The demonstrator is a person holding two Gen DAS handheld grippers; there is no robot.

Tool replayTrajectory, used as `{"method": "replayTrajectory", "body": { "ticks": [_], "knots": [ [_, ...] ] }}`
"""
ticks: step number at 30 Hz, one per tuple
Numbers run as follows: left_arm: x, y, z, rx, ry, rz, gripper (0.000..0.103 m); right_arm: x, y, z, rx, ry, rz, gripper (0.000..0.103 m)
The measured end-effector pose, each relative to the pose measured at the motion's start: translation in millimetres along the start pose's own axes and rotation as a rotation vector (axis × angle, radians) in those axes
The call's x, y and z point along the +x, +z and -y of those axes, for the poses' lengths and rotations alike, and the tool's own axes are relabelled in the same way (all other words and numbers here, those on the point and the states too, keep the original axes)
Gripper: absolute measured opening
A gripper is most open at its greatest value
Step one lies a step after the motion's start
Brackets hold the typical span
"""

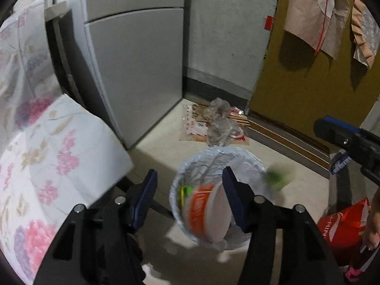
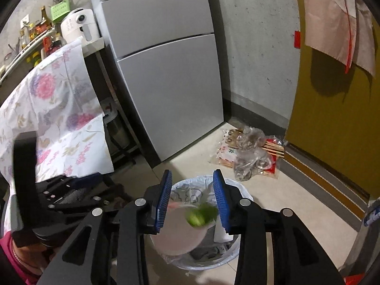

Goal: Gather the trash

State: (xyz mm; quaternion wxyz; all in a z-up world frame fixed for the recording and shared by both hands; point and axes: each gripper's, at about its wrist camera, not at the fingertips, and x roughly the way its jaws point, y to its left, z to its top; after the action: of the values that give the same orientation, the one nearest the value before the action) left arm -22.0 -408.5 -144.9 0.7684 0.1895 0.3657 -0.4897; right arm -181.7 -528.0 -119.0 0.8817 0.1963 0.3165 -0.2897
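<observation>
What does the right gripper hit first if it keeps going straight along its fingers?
Probably the blurred green scrap between the open right gripper fingers, apparently falling; beyond it the white bowl in the lined trash bin. Depth is unclear.

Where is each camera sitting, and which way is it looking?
Left wrist: sits on the left gripper, looking down past its open fingers at the trash bin; the right gripper shows at the right edge.
Right wrist: sits on the right gripper, open, above the trash bin with a blurred green scrap; the left gripper shows at left.
Both share the bin, the fridge and the floor litter.
</observation>
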Motion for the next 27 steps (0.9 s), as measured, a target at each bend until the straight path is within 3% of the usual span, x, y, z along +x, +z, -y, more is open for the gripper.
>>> {"method": "replayTrajectory", "body": {
  "ticks": [7,13,19,27],
  "knots": [
    [-24,-1,-12,-0.035,0.073,0.053,0.056,-9,1,-11,-0.02,0.013,0.011,0.038],
    [-61,-13,-41,-0.07,0.126,0.069,0.072,-21,-4,-47,-0.077,0.018,-0.034,0.056],
    [-118,-36,-64,-0.121,0.182,0.051,0.096,-48,-8,-91,-0.118,0.032,-0.096,0.087],
    [-201,-57,-83,-0.234,0.221,0.025,0.096,-112,1,-157,-0.299,0.071,-0.052,0.089]
  ]
}}
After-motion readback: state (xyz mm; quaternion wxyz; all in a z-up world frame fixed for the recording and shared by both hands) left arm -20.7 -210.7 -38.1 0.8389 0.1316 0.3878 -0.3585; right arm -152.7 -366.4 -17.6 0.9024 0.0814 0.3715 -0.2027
